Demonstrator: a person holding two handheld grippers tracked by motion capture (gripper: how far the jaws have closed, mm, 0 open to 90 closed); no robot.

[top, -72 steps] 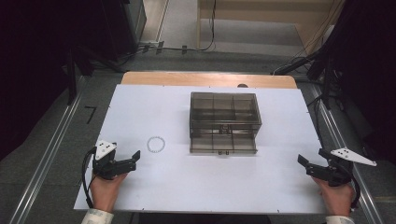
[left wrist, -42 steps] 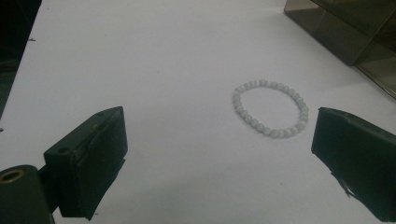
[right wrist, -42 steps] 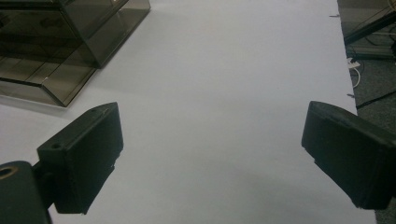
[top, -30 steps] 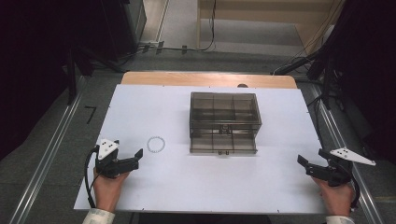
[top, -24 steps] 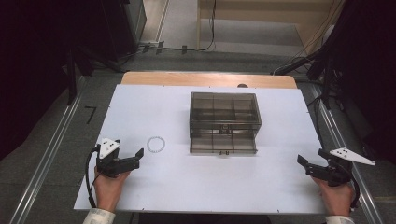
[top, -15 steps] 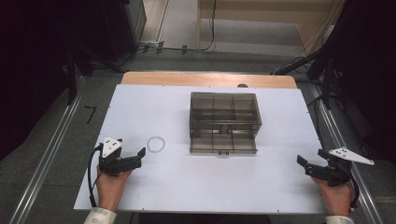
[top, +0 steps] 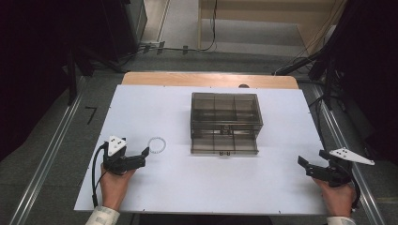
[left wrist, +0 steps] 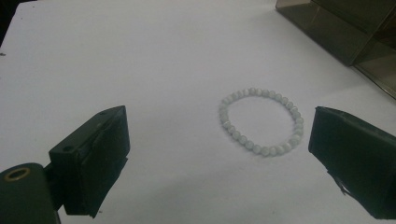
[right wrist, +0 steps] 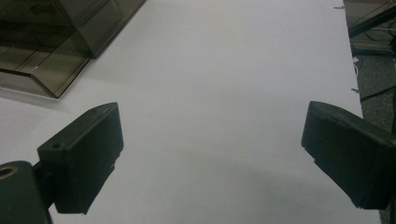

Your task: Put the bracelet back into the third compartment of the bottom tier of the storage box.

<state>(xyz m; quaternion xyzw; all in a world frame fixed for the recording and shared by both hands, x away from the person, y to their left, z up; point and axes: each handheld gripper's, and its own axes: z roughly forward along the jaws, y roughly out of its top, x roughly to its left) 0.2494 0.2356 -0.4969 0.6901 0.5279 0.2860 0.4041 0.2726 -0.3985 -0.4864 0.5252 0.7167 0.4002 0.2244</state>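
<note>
The left hand-held gripper rests low on the white surface with jaws spread, aimed at the pale bead bracelet, which lies flat just ahead toward two o'clock. This looks like the approach step. Next, it likely needs to slide forward until one jaw sits inside the loop, then pinch. The right hand-held gripper, also spread, idles at the surface's four o'clock corner, well apart from the smoked drawer box.
</note>
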